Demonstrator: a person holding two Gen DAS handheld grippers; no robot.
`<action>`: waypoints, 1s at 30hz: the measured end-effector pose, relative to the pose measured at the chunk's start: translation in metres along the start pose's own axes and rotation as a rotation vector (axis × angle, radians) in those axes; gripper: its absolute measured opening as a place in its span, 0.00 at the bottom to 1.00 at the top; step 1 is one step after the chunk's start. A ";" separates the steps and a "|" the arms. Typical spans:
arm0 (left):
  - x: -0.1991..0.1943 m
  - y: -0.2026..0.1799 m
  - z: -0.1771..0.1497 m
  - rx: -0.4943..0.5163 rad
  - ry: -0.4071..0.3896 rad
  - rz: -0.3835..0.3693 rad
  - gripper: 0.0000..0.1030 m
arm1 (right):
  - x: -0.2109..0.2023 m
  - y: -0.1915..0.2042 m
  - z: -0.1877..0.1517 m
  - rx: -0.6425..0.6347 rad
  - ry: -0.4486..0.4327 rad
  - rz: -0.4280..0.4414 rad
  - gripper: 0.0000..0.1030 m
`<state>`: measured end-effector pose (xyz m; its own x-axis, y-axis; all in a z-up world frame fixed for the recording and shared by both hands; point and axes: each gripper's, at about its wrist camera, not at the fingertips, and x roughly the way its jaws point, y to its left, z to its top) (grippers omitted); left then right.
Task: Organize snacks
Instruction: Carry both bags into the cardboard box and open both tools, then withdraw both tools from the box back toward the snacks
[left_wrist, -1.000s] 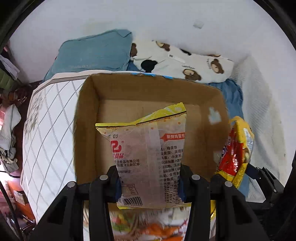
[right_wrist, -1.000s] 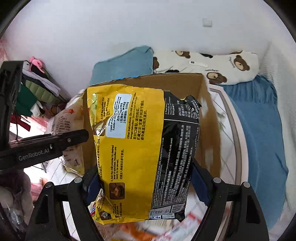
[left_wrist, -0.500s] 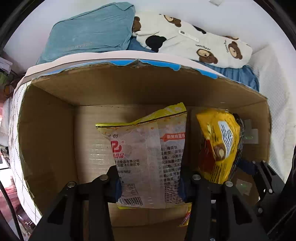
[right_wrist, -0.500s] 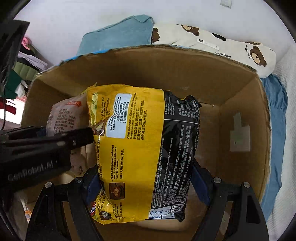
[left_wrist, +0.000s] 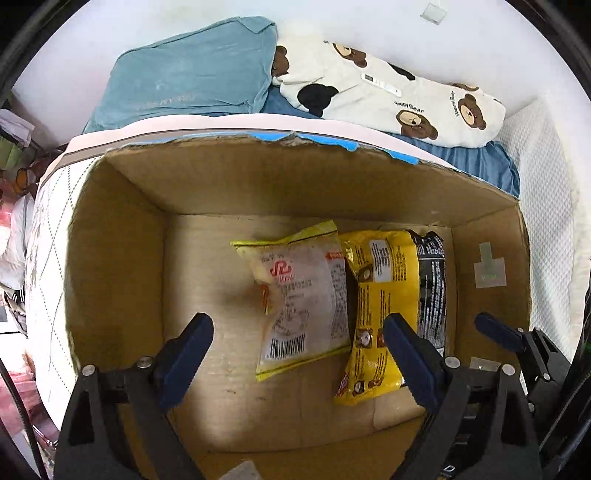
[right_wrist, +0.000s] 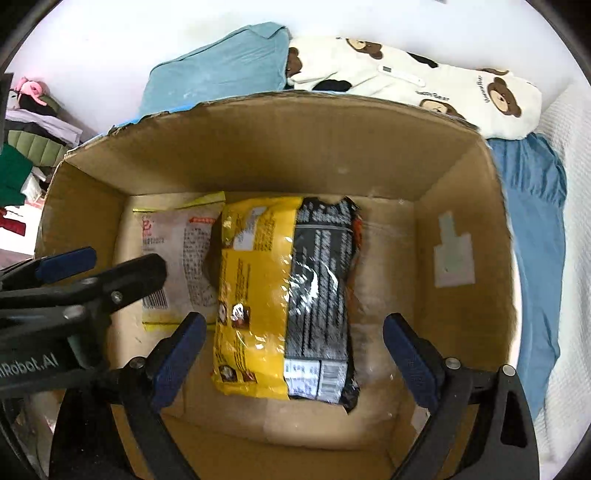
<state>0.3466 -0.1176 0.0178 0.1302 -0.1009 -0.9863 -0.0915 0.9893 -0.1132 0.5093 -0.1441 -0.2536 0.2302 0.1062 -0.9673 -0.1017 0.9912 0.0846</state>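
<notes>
One cardboard box stands on the bed, open at the top. Two snack packets lie flat on its floor, side by side and touching: one pale packet on the left, one yellow-and-black packet on the right. Two pillows lie behind the box: one teal pillow, one bear-print pillow.

Both tools point steeply down into the box. Left tool: jaws opening, spread wide above the pale packet, pads clear of it. Right tool: jaws opening, spread wide above the yellow-and-black packet, pads clear of it
</notes>
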 end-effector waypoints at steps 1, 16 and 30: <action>0.001 0.001 -0.002 -0.001 -0.004 0.008 0.91 | -0.002 -0.001 -0.003 0.004 -0.002 -0.004 0.96; -0.043 0.012 -0.062 0.008 -0.134 0.082 0.91 | -0.069 0.015 -0.075 -0.013 -0.095 -0.049 0.95; -0.110 0.017 -0.130 0.008 -0.319 0.065 0.91 | -0.156 0.019 -0.140 0.031 -0.278 -0.019 0.95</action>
<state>0.2023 -0.1037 0.1088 0.4272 -0.0011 -0.9042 -0.1019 0.9936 -0.0494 0.3364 -0.1525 -0.1344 0.4885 0.1006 -0.8667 -0.0658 0.9948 0.0784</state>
